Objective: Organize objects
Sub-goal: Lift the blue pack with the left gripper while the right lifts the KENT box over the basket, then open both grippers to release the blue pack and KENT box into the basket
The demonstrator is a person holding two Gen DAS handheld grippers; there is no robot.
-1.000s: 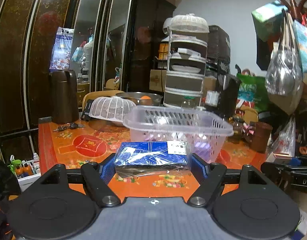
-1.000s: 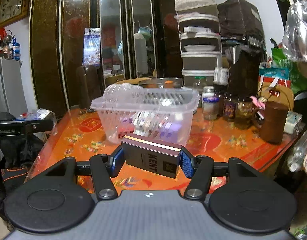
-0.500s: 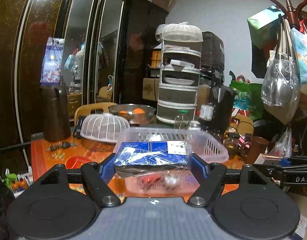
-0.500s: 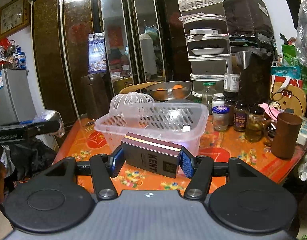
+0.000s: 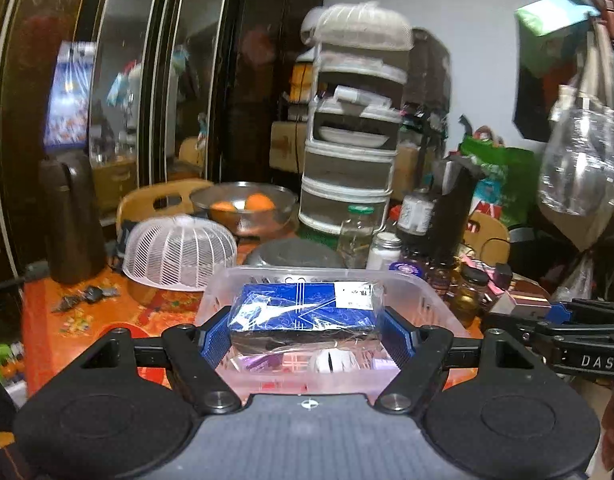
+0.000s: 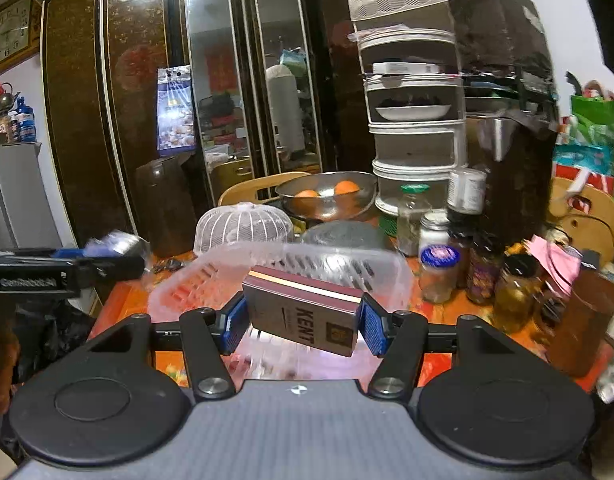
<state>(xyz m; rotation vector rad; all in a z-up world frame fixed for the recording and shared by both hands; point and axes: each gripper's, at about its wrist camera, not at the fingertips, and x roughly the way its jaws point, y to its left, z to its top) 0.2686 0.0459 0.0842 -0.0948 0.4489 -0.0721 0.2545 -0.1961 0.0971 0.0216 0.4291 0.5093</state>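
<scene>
You're at the drop-off: your left gripper (image 5: 307,330) clamps the blue wrapped box (image 5: 305,312), your right gripper (image 6: 303,322) the Kent carton (image 6: 303,314), both above the clear plastic basket (image 5: 435,308). Next, lower each and part the jaws inside it.

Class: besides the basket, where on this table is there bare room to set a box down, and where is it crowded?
Bare orange tabletop lies left of the clear basket, bordered by the keys, white mesh dome and brown jug. Right of the basket it is crowded: jars and a brown mug stand packed together.

Basket (image 5: 435,300) open-topped below; mesh dome (image 5: 179,258) behind-left, jars (image 6: 439,274) crowd right, pot lid (image 5: 295,254) behind.
</scene>
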